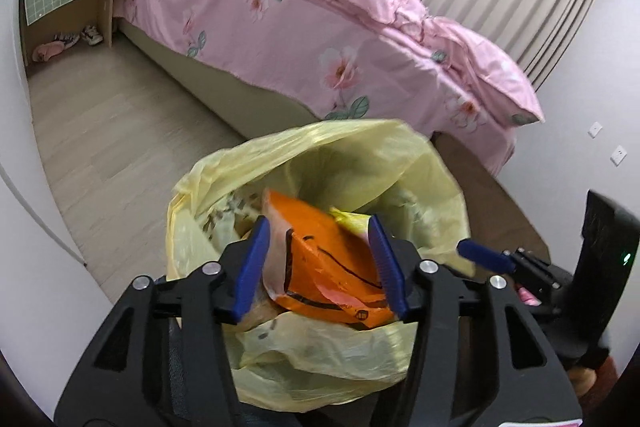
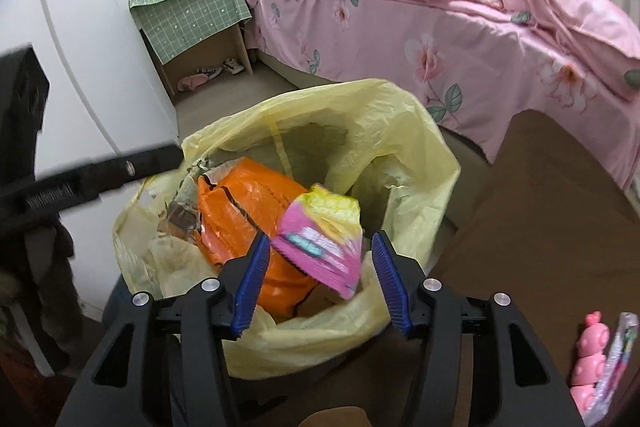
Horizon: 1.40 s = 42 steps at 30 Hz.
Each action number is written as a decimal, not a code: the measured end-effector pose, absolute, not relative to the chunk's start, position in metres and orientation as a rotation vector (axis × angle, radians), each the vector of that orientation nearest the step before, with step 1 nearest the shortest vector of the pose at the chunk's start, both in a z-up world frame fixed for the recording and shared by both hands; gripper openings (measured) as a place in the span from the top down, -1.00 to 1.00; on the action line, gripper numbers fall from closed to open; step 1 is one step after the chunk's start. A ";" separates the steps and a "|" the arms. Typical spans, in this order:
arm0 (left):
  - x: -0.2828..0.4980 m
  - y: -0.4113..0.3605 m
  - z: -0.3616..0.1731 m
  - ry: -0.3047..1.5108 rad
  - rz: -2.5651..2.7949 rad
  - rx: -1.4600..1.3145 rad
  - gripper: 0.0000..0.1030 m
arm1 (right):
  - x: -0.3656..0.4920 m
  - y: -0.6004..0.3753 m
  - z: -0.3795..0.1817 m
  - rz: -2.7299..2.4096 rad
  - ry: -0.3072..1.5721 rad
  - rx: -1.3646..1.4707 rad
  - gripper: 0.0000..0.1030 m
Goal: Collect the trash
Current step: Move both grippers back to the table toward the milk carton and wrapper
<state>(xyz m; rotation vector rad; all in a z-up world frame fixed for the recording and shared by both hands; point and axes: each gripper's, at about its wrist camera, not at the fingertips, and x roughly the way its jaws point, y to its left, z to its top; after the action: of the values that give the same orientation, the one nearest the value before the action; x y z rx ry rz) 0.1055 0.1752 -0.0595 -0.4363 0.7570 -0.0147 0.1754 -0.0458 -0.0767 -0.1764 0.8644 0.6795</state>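
Yellow trash bag (image 2: 400, 131), mouth open, upright near the bed. Inside: crumpled orange wrapper (image 2: 248, 211), tilted; pink-and-yellow wrapper (image 2: 320, 239) over it, blurred, at the bag's near side.

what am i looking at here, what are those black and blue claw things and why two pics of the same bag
The claws are hand-held grippers, one in each of a person's hands, each with a camera looking along its two blue fingers. One picture is from the left hand-held gripper, the other from the right hand-held gripper, so both show the same yellow trash bag from slightly different sides. Inside lie an orange plastic bag and a pink and yellow wrapper. Both sets of jaws stand open; the blurred wrapper touches neither pad. Behind is a bed with a pink floral quilt.
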 end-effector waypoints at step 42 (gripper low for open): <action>0.076 -0.175 -0.042 0.787 -0.668 0.016 -0.15 | -0.044 -0.402 -0.042 0.127 0.729 -0.031 -0.19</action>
<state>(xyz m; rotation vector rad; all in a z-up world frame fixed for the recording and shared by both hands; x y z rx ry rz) 0.0763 -0.1746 -0.0420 0.0159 0.7873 -0.6679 -0.0444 -0.4015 -0.0419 -0.0307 0.7288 0.1271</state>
